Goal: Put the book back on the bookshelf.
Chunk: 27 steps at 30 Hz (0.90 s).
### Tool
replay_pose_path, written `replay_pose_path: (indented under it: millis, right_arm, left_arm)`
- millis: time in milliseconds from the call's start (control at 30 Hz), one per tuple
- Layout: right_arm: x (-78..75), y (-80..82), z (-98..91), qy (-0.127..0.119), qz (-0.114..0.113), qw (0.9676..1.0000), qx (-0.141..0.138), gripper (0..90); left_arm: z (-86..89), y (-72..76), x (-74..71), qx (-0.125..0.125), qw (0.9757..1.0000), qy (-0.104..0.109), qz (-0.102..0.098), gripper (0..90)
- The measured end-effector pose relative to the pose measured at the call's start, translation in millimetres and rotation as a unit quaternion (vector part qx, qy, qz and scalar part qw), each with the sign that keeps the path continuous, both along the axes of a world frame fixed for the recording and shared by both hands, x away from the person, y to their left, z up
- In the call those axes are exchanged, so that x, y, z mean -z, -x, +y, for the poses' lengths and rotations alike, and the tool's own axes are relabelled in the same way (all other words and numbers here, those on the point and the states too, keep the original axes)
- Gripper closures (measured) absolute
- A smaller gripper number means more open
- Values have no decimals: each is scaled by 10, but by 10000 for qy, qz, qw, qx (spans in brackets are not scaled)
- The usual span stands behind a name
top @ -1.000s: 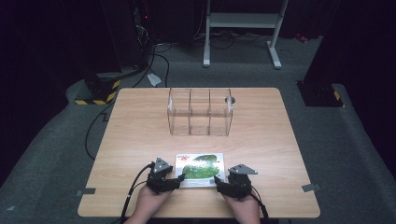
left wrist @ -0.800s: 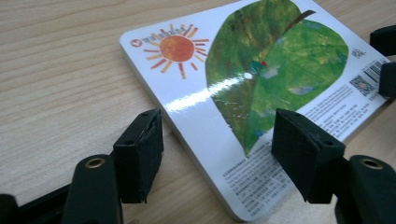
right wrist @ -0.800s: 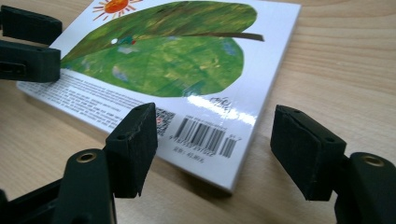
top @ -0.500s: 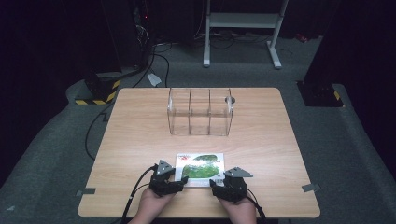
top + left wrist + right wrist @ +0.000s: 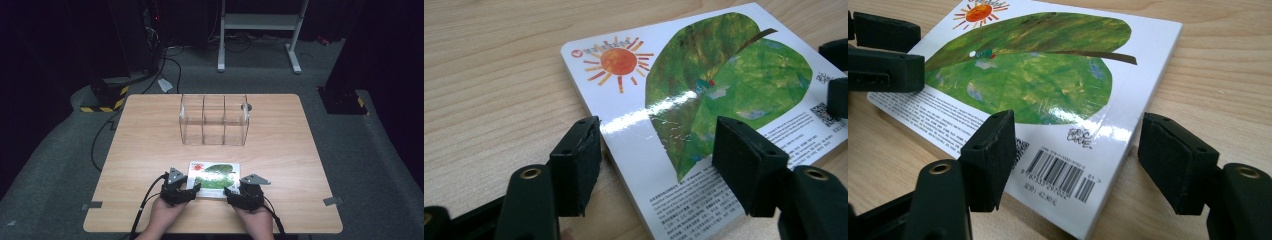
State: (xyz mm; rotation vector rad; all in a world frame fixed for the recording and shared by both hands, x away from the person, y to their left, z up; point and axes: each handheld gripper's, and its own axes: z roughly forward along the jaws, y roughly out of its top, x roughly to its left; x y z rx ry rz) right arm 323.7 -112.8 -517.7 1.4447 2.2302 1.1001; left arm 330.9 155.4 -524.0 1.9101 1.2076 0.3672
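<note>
Your left gripper (image 5: 192,189) sits at the near left corner of the board book (image 5: 214,173), its jaws standing apart: in the left gripper view one pad (image 5: 576,165) rests on the table (image 5: 150,150) just off the book's left edge while the other hangs over the cover, neither pressing on it. The book lies flat, back cover up, near your edge of the table and between your two hands, its long axis running left to right, so each short edge faces one gripper. The sun is printed at the left end and the barcode at the right end. Your right gripper (image 5: 233,192) mirrors the left at the near right corner, jaws likewise apart, straddling that corner with one pad over the cover beside the barcode and the other outside the right edge. Both hands look equally near. Well beyond the book stands the clear three-compartment organizer (image 5: 214,120), and the book lies directly between it and you.
</note>
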Motion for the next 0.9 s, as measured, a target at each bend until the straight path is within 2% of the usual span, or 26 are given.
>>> replay_pose_path:
  millis: [33,67,100,500,600,667,700,867,900]
  right_arm:
    - [-4,26,-22,19,3,10000,23,315]
    - [-4,36,-34,15,-8,10000,21,314]
    - [-5,48,-45,12,9,10000,29,311]
    - [2,107,-42,-55,65,10000,-31,310]
    - [11,109,-26,-98,90,9999,-102,309]
    - [12,115,-12,-101,85,9999,-92,304]
    - [12,115,-12,-97,82,9999,-96,304]
    - [13,112,-18,-116,101,9998,-109,303]
    - [12,117,-16,-102,85,9999,-97,301]
  left_arm:
    - [14,-8,-6,-7,9999,119,-7,351]
    - [14,-8,-6,-7,9999,119,-7,352]
    - [16,-12,-11,4,9998,207,-12,353]
    - [16,-9,-25,-62,9994,335,-12,348]
    - [30,-5,-33,-72,9990,451,-14,348]
    - [46,10,-61,26,9976,687,-81,380]
    - [37,20,-72,45,9973,731,-107,373]
    - [24,29,-73,-3,9979,639,-141,361]
    - [41,7,-42,-138,9983,560,-95,354]
